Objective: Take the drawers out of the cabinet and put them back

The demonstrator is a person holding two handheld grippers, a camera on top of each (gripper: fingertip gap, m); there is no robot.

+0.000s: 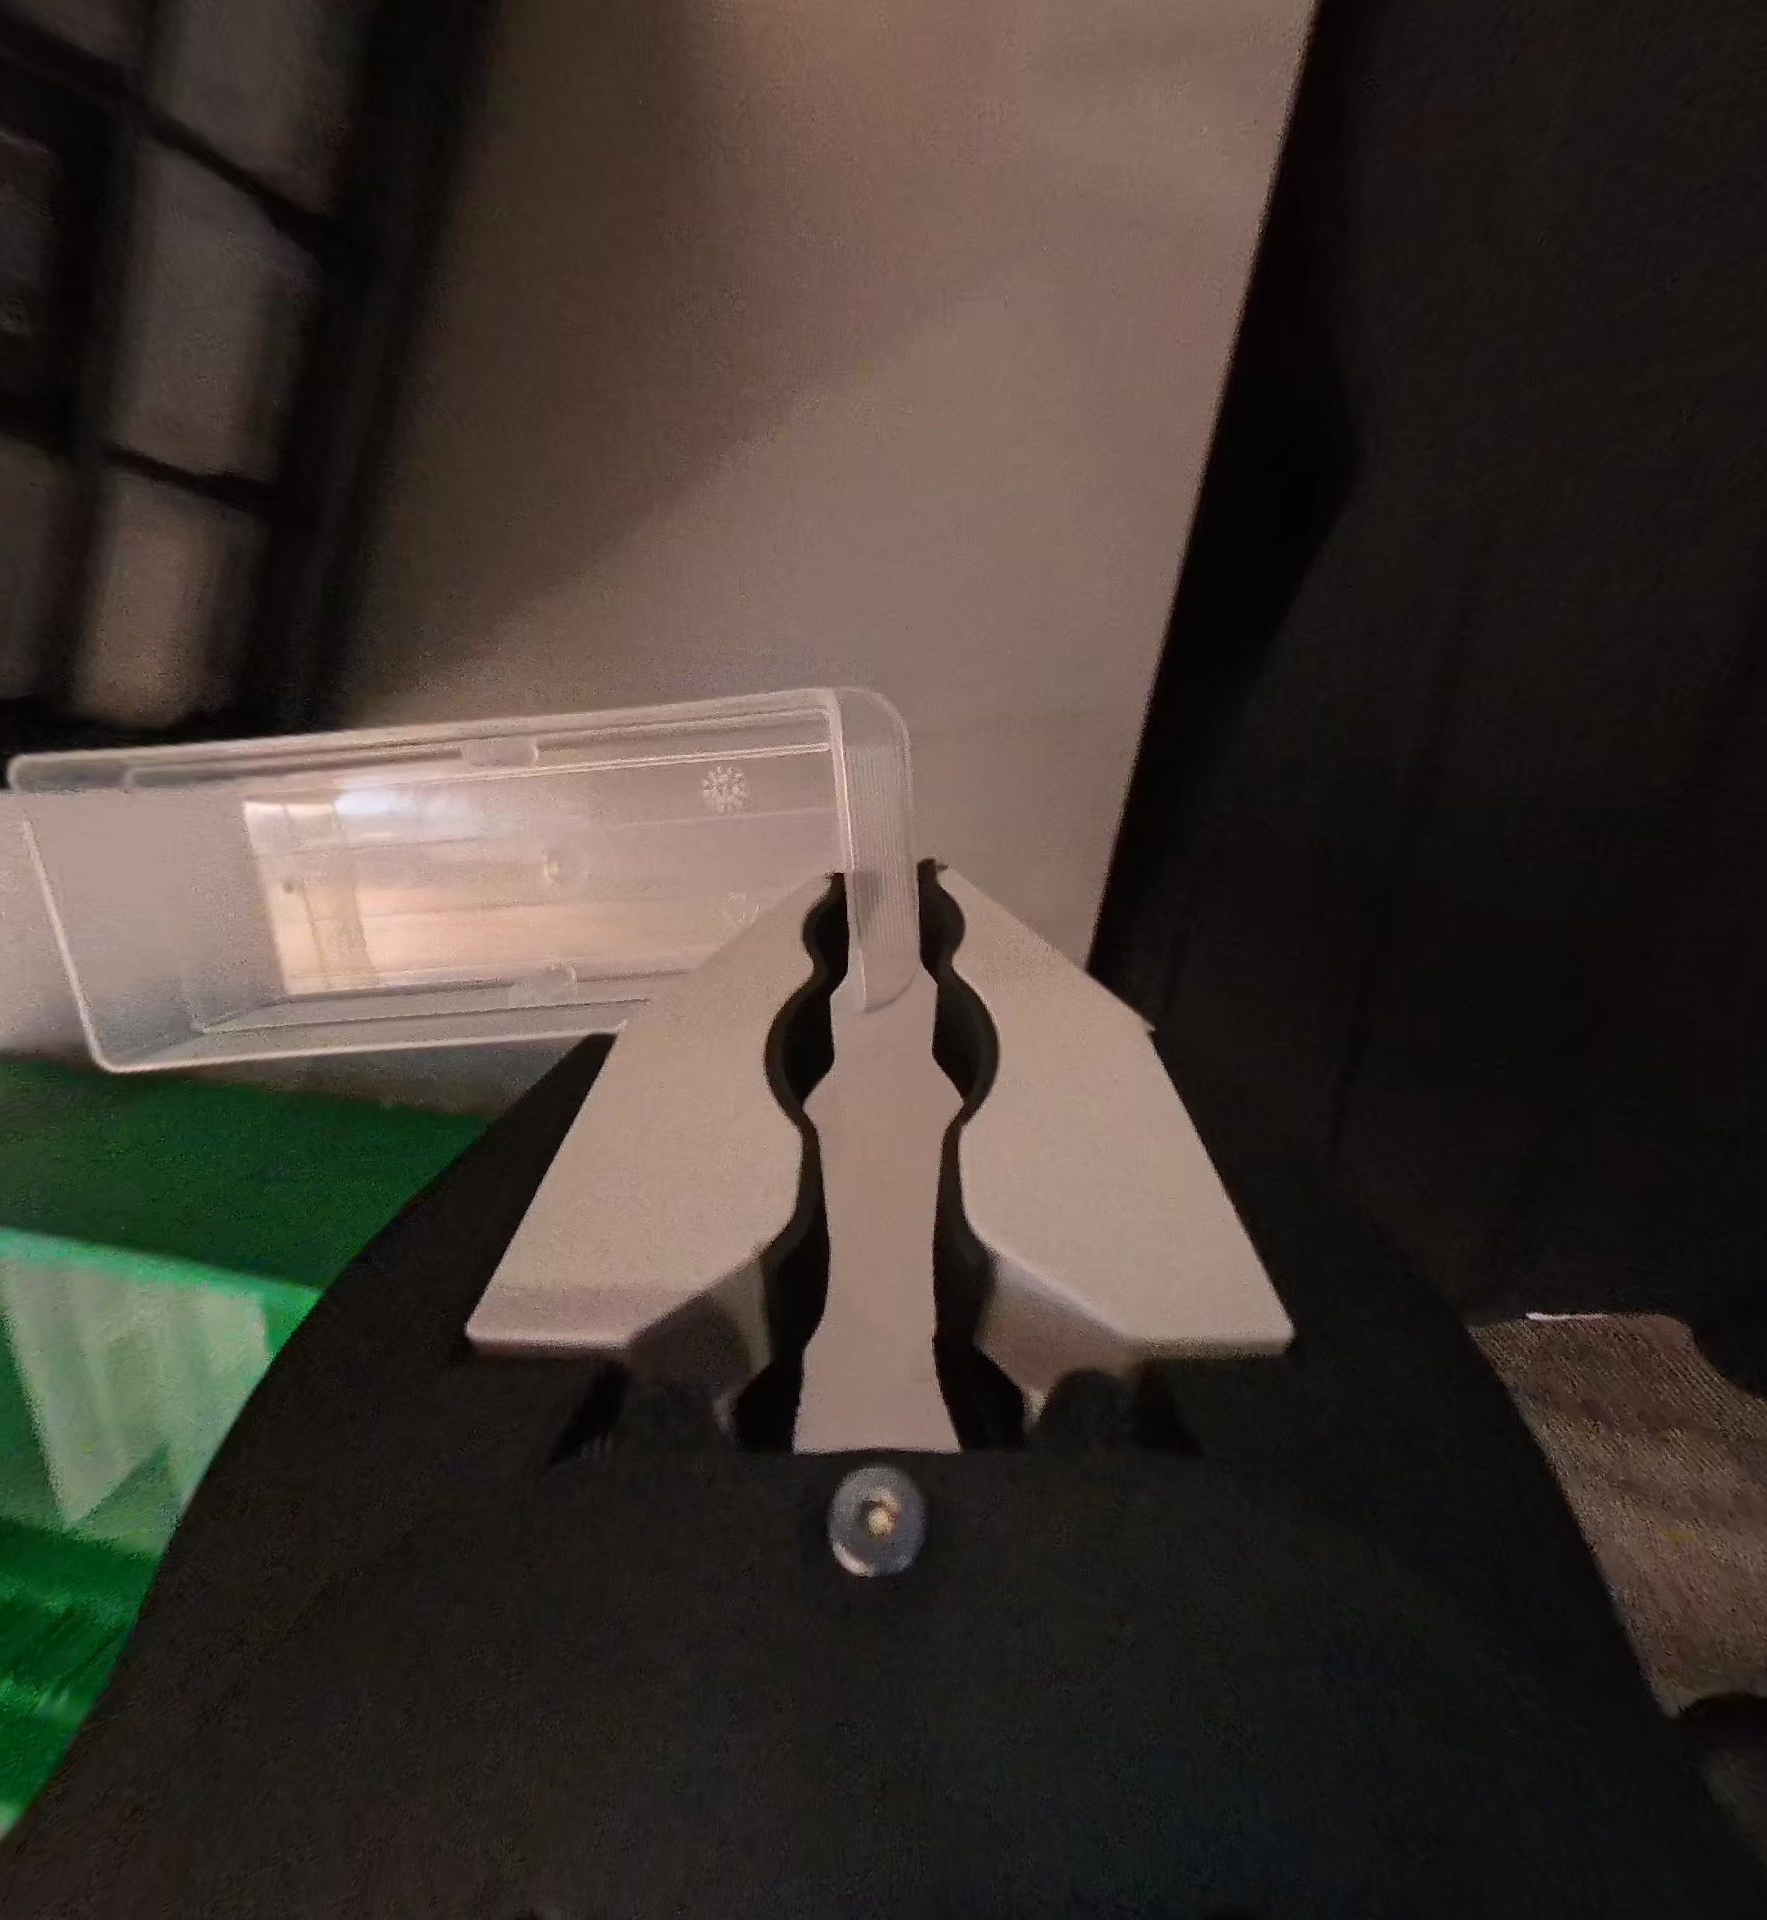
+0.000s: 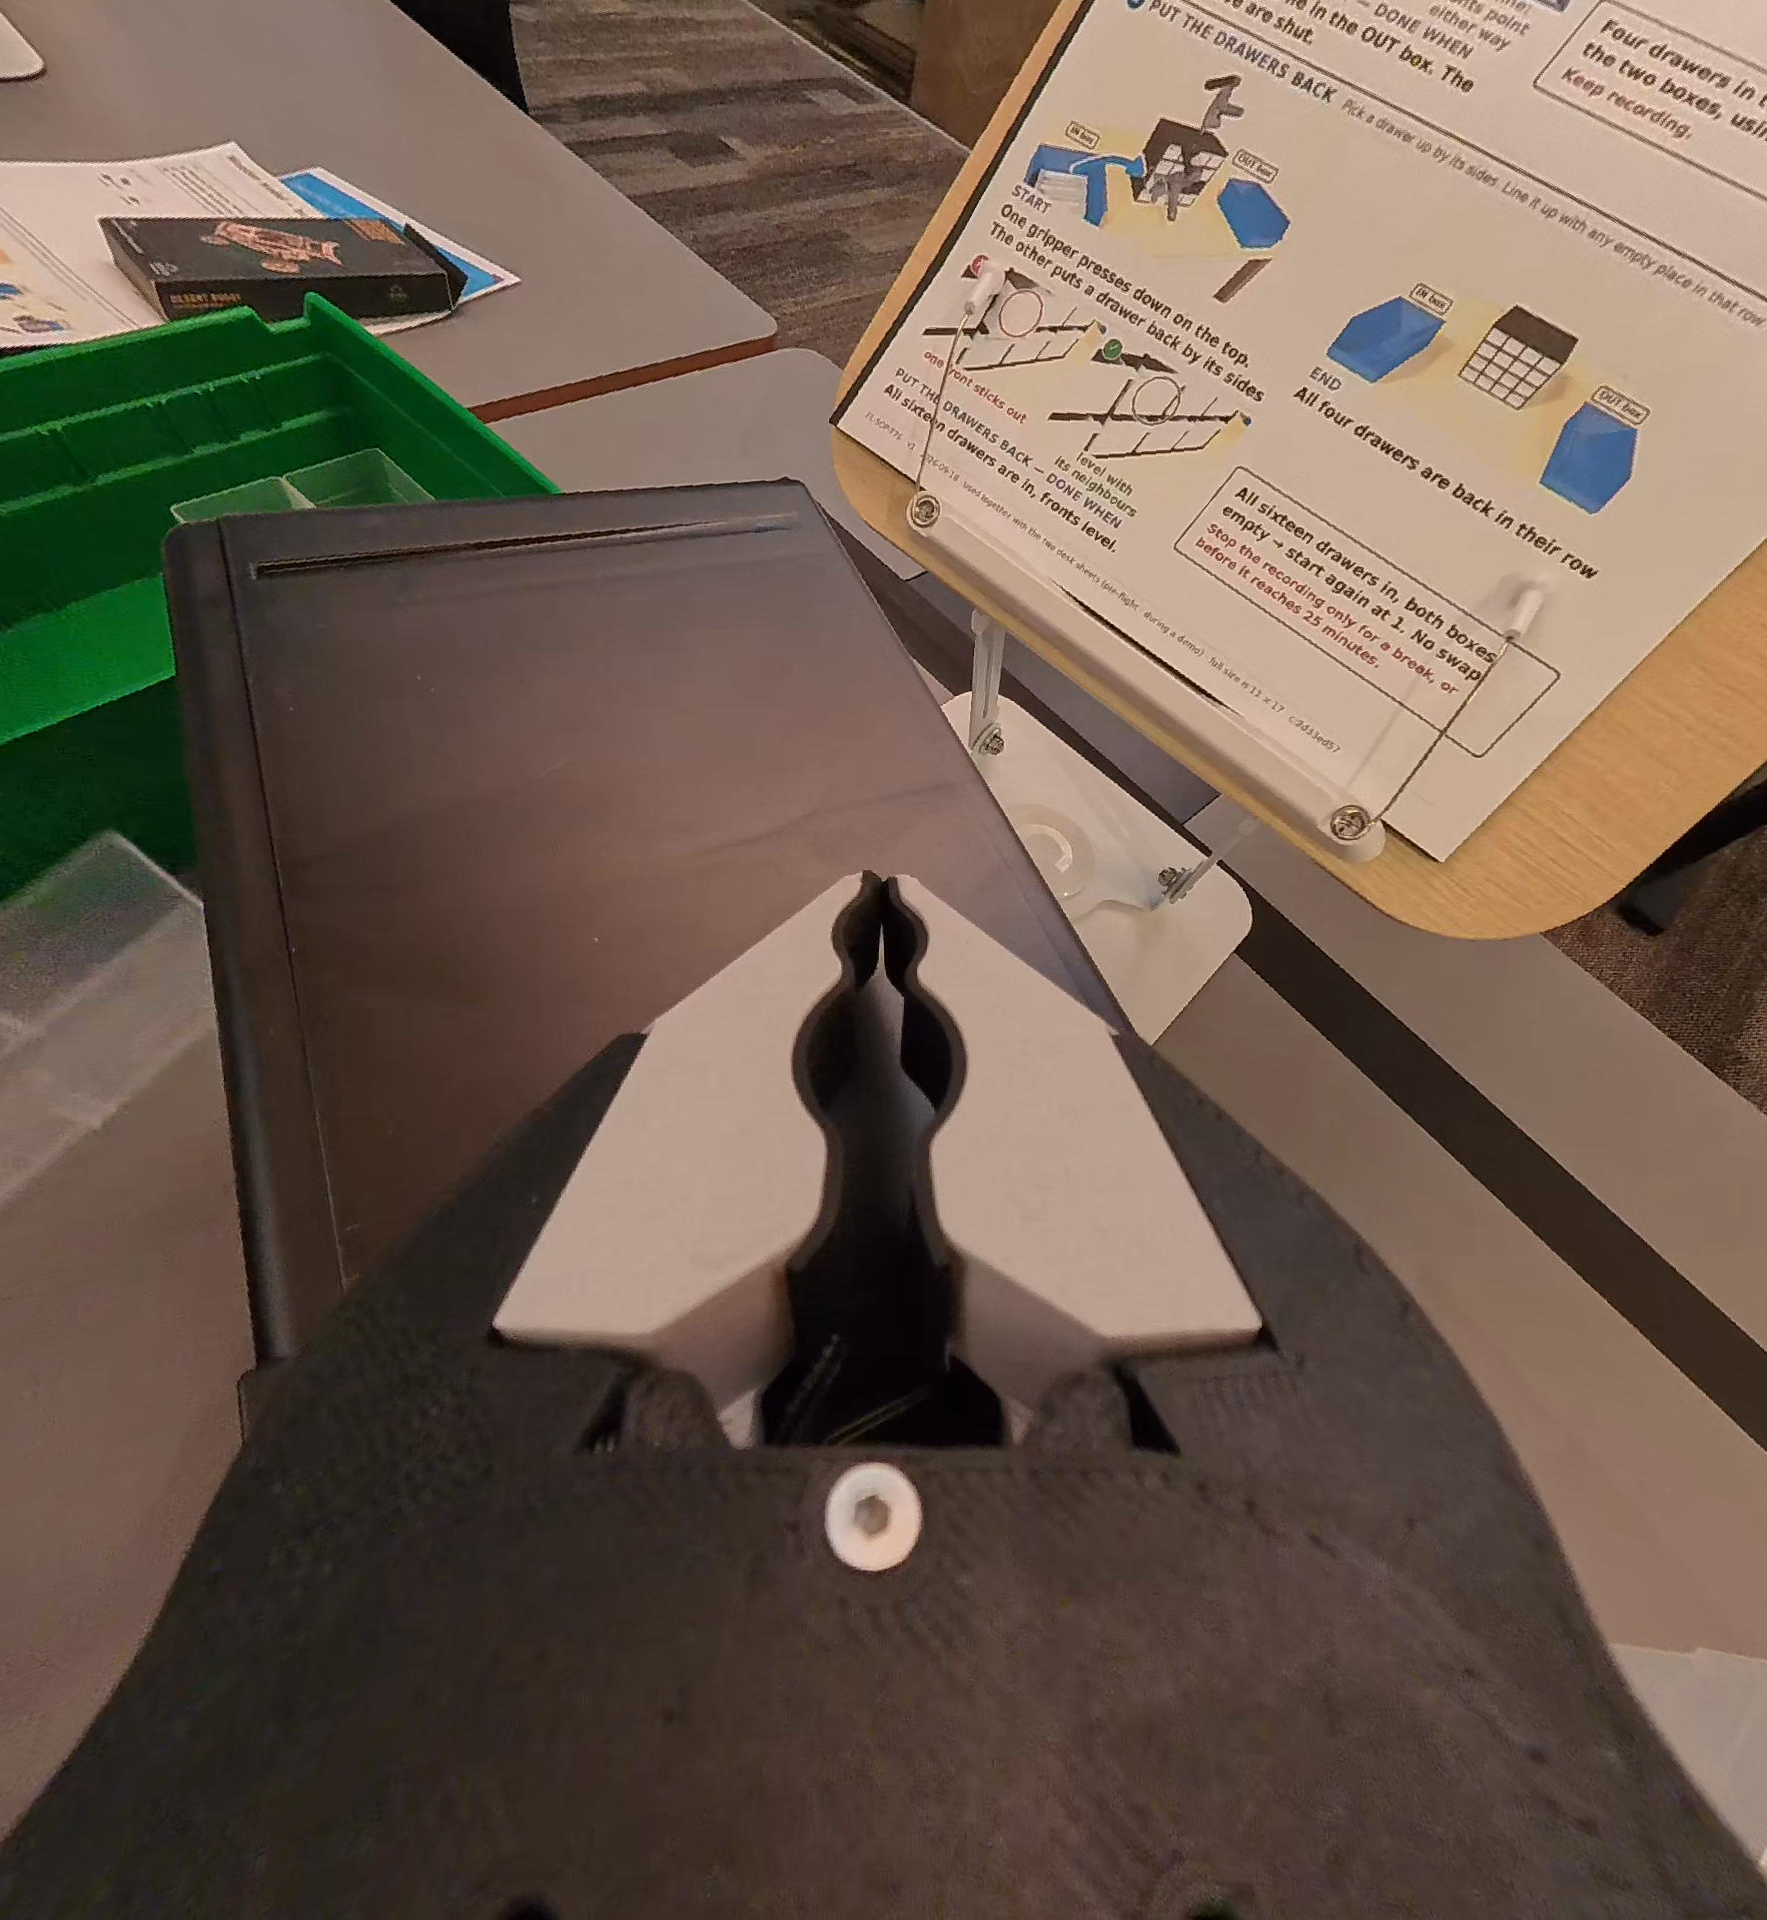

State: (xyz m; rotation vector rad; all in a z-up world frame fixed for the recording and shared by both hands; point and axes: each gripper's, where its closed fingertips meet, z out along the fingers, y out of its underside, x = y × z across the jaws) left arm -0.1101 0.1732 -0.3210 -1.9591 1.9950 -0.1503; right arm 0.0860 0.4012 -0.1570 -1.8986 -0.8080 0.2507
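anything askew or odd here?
Only the clear drawer: the left gripper pinches just its front tab, so it hangs sideways, tilted, above the green bin. Right gripper rests shut on the cabinet.

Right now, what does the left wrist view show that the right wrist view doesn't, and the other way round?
Only the left wrist view shows the left gripper shut on the pull tab of a clear drawer, held out in the air and stretching to the left, with blurred dark cabinet cells behind.

Only the right wrist view shows the right gripper, shut and empty, over the black cabinet top, plus an instruction board on a stand and a small dark box on papers.

Both show the green bin.
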